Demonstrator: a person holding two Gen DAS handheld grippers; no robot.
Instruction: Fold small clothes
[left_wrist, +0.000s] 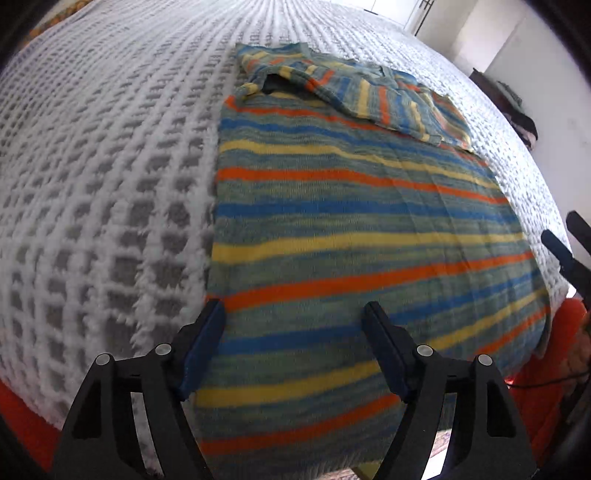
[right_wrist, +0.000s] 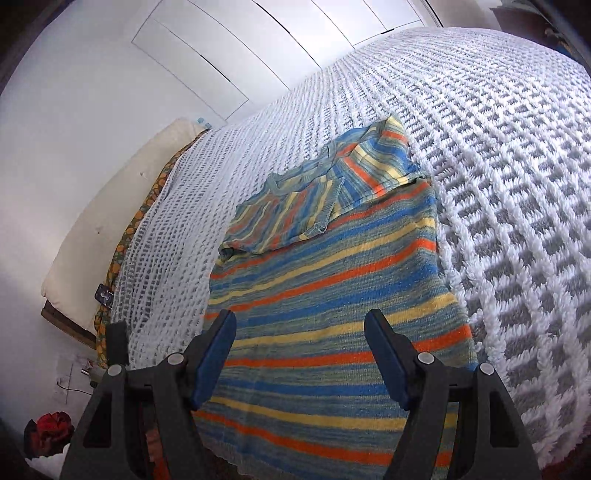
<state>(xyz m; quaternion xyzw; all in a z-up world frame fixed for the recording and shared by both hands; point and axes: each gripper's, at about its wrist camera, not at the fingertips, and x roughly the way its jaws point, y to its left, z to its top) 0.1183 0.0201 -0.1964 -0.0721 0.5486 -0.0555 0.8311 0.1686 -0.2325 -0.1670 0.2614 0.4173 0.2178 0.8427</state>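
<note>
A striped knit garment (left_wrist: 351, 229) in blue, yellow, orange and grey-green lies flat on the bed, its sleeves folded in across the far end (left_wrist: 354, 92). It also shows in the right wrist view (right_wrist: 332, 295), folded sleeves at the far end (right_wrist: 325, 192). My left gripper (left_wrist: 293, 310) is open and empty, hovering over the near left part of the garment. My right gripper (right_wrist: 299, 317) is open and empty over the near hem. Part of the right gripper (left_wrist: 569, 254) shows at the right edge of the left wrist view.
The garment rests on a white and grey waffle-textured bedspread (left_wrist: 110, 184) covering the bed (right_wrist: 517, 184). A cream mattress edge (right_wrist: 110, 221) and white wall panels (right_wrist: 221, 55) lie to the left. Red fabric (right_wrist: 51, 428) lies on the floor.
</note>
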